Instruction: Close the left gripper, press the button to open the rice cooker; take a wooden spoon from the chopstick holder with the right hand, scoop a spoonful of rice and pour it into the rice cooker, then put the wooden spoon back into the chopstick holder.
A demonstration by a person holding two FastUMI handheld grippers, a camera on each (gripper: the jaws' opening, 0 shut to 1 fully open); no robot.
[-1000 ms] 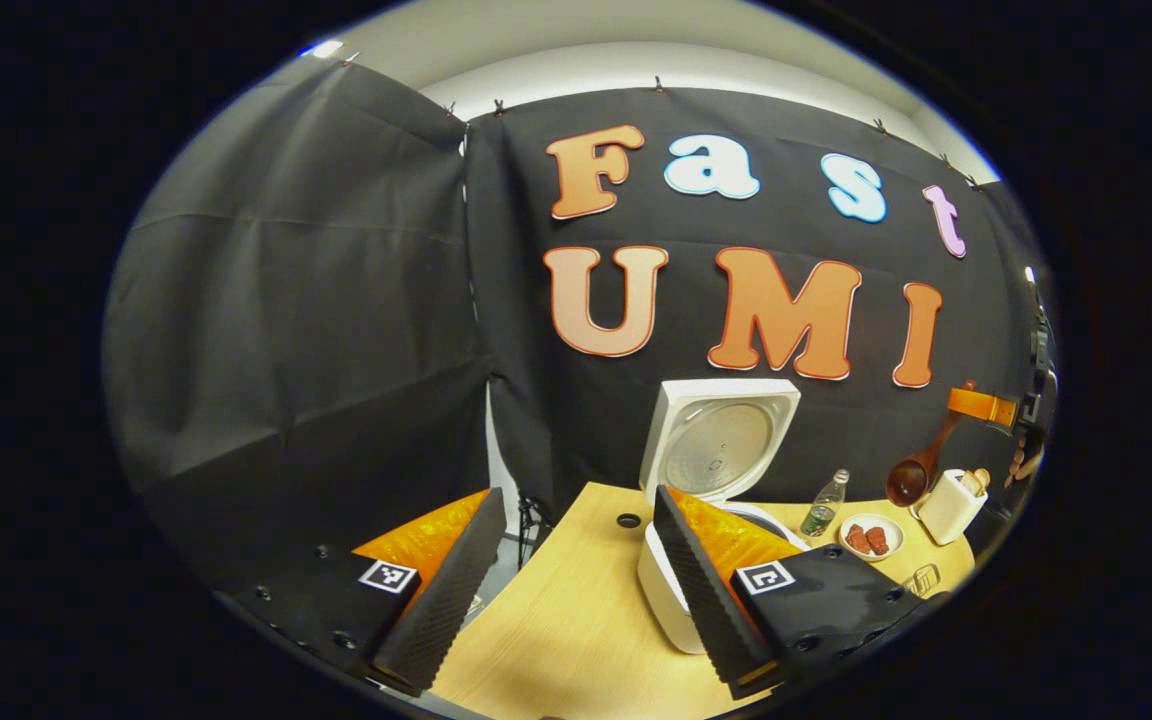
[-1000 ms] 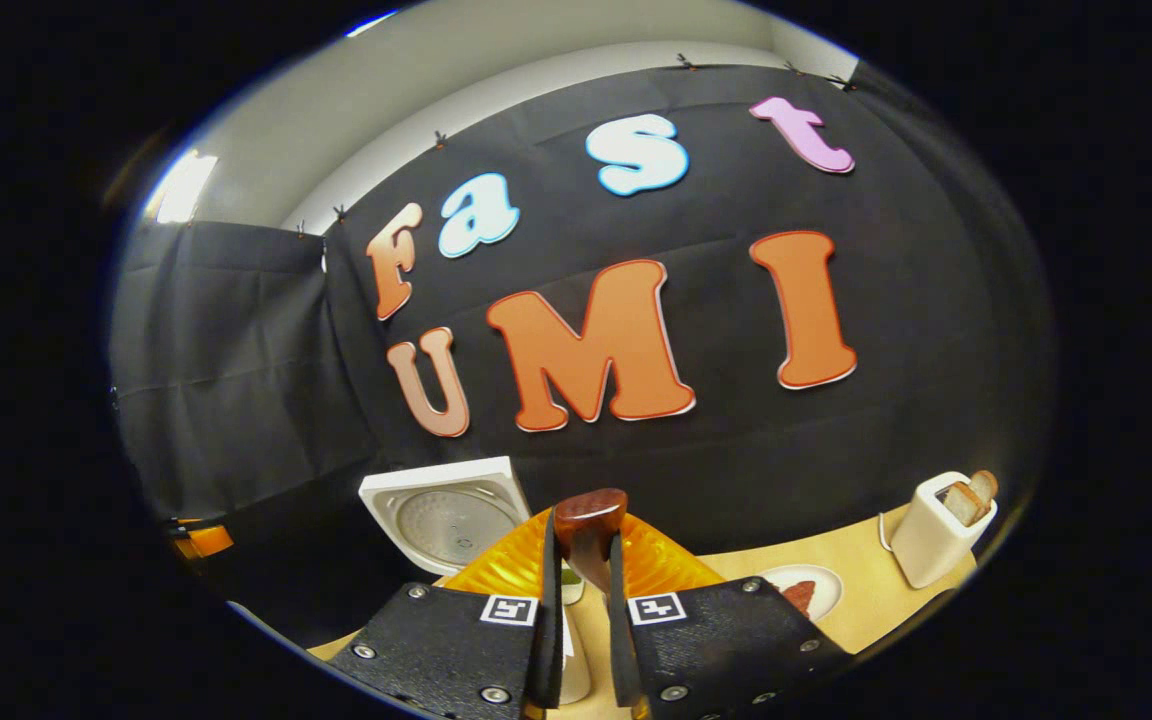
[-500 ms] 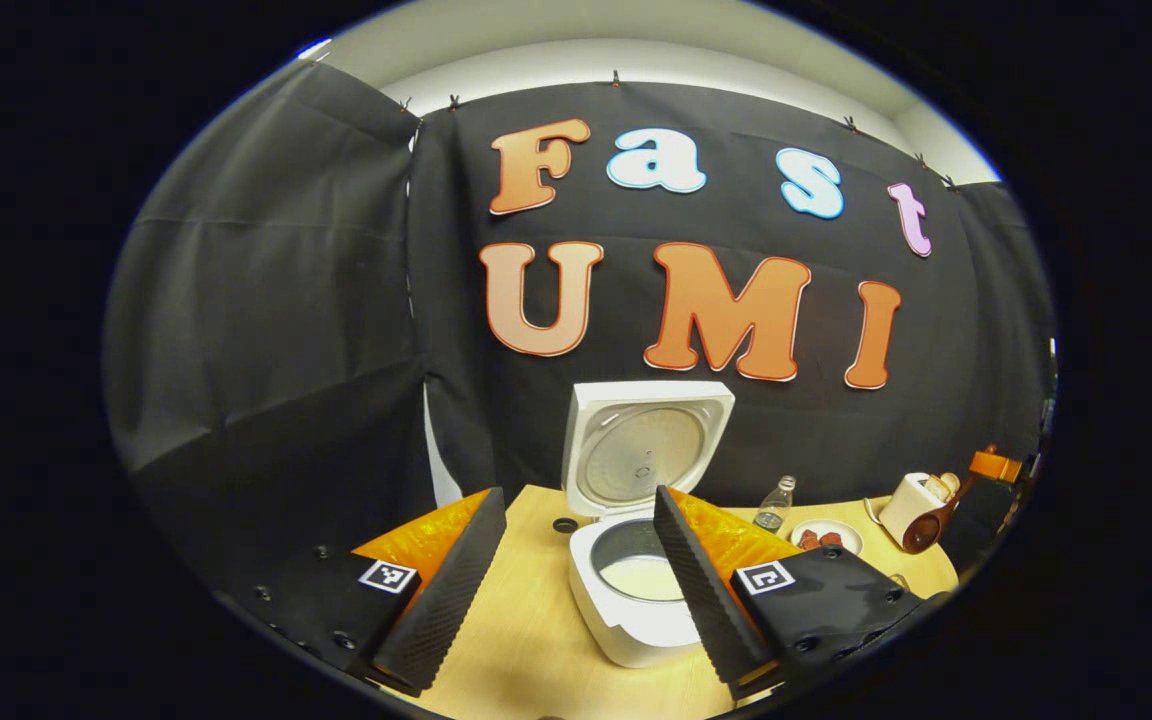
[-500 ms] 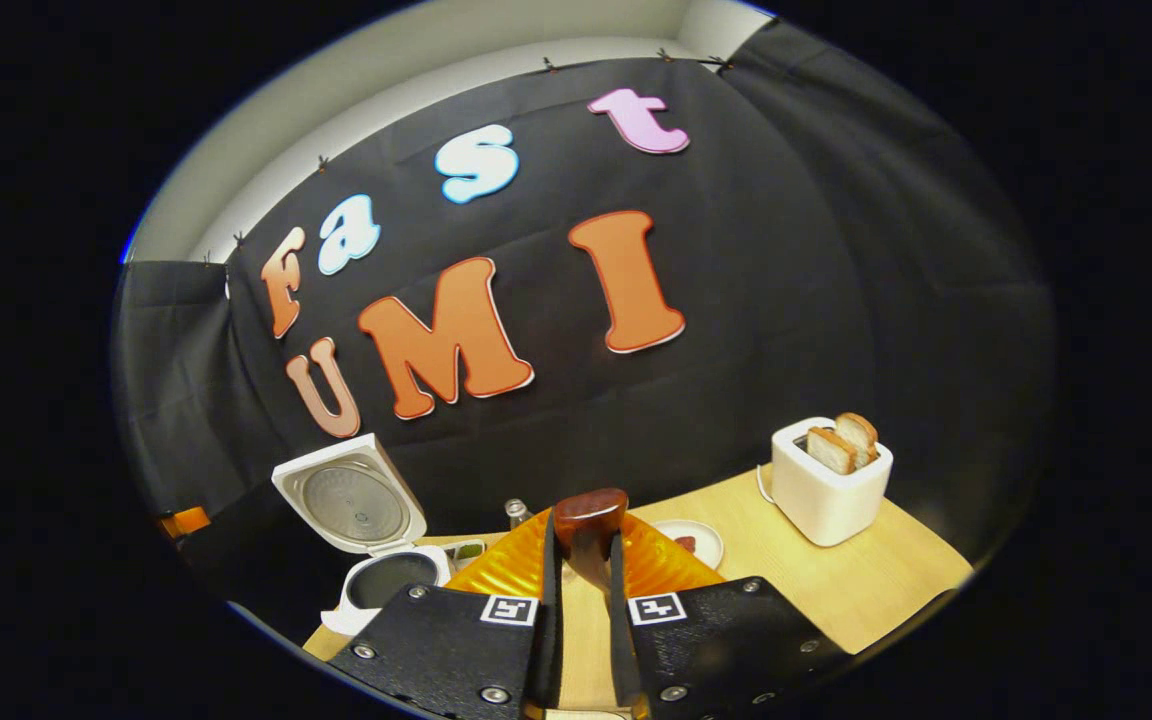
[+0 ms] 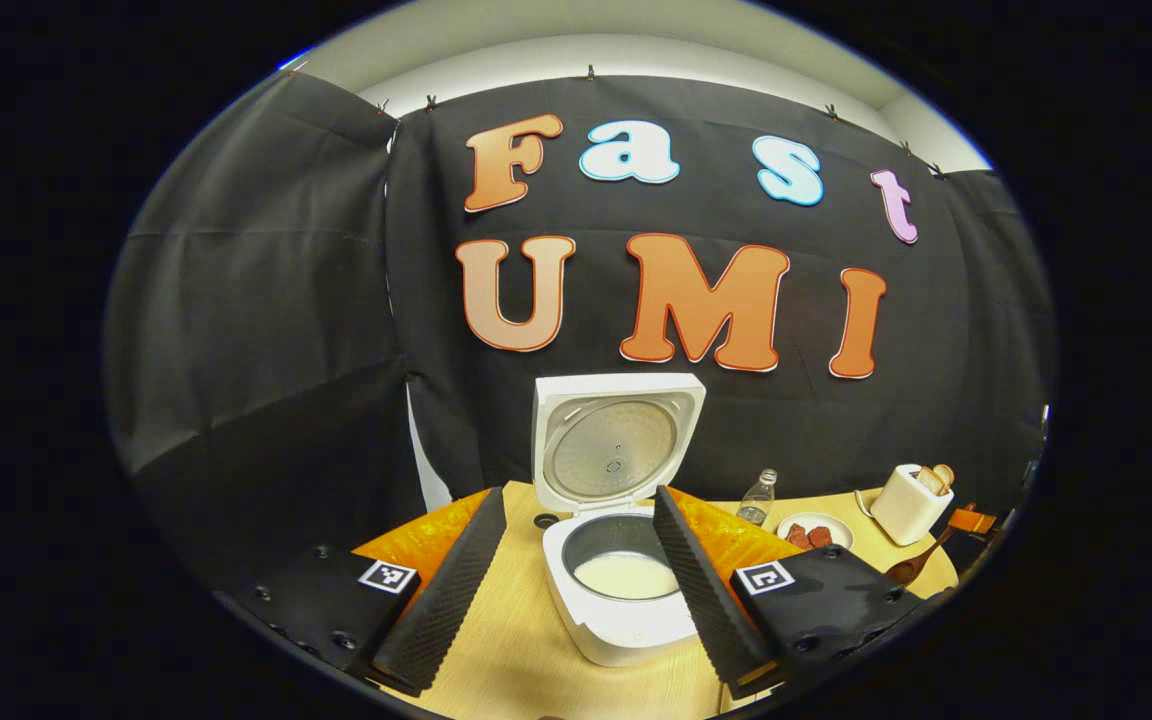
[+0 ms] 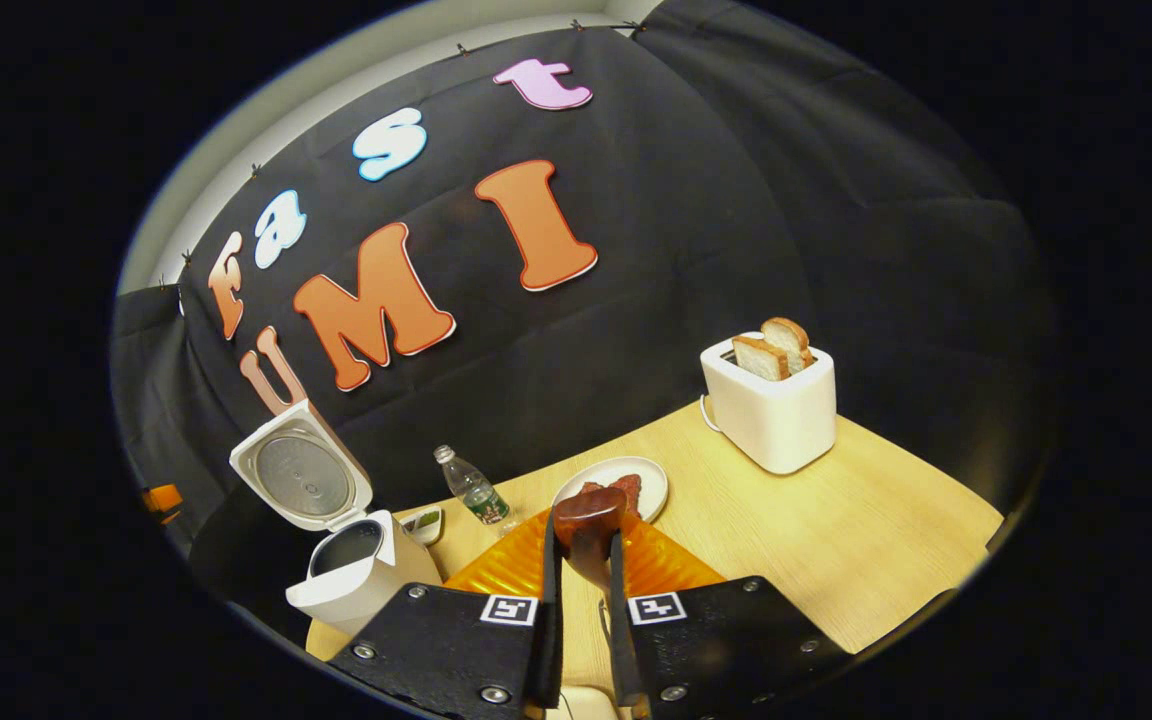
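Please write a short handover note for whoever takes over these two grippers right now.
Left gripper: open, empty, facing the rice cooker.
Right gripper: shut on the wooden spoon, above the table.
Done: cooker lid is up, white rice lies in the pot, spoon is out of its holder.
Left: return the spoon to the chopstick holder; I cannot place the holder from these views.

Def a staged demo booth, not a real kitchen: black cloth wall [image 5: 266, 330] clipped up w/ pale room wall above it. Just a wood table [image 6: 836, 540] w/ kitchen props: open rice cooker [image 5: 621, 590], toaster [image 6: 774, 405] w/ bread, water bottle [image 6: 471, 488], plate [image 6: 626, 472] of food.
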